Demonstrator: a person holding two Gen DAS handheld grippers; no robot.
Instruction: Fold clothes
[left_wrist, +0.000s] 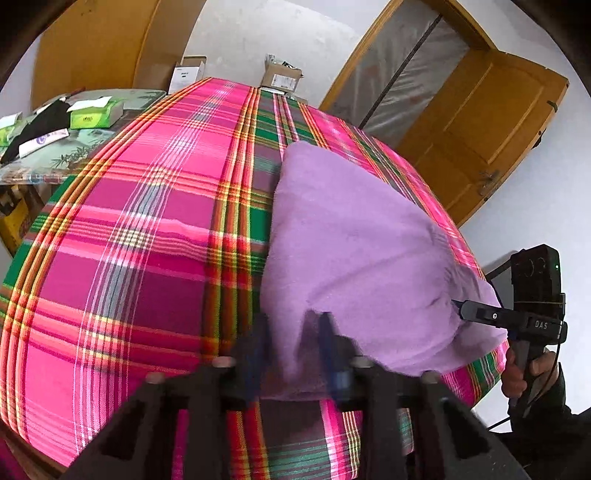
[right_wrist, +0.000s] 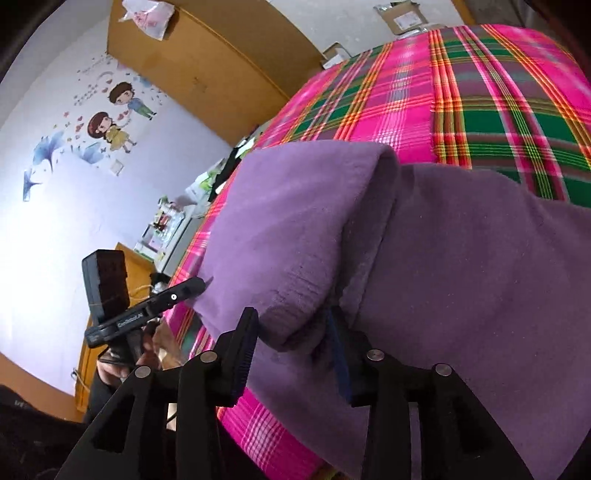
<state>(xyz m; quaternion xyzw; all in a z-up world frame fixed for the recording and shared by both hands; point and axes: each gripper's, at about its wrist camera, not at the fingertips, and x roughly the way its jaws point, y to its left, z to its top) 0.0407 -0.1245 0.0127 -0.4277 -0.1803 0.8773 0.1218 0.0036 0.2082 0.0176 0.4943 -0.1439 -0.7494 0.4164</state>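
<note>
Two grippers work at one purple garment (left_wrist: 354, 236), and it lies on a pink plaid bedspread (left_wrist: 140, 236) that fills most of both views.

In the left wrist view the left gripper (left_wrist: 291, 354) sits at the bottom centre, blurred. Its fingers (left_wrist: 328, 354) stand narrow with the garment's near edge between them; whether the pads actually bite I cannot tell through the blur. Off at the right edge the right gripper (left_wrist: 461, 308) pokes in sideways, its tip against the garment's raised right end, a hand (left_wrist: 524, 373) on its grip below.

Over to the right wrist view: the right gripper (right_wrist: 291, 354) has its fingers (right_wrist: 243, 354) wide, one on each side of a thick rolled fold of the garment (right_wrist: 295, 229). The pads look clear of the cloth, nothing clamped. The left gripper (right_wrist: 201, 284) shows at lower left with its tip at the garment's near corner.

Around the bed: a side table (left_wrist: 77, 155) at upper left of the left view carries green boxes (left_wrist: 96, 112) and dark cloth. Cardboard boxes (left_wrist: 280, 77) sit past the far edge of the bed, and a wooden door (left_wrist: 476, 133) stands open at upper right. In the right view, cartoon wall stickers (right_wrist: 110, 118) mark the wall at upper left beside a wooden wardrobe (right_wrist: 207, 62).
</note>
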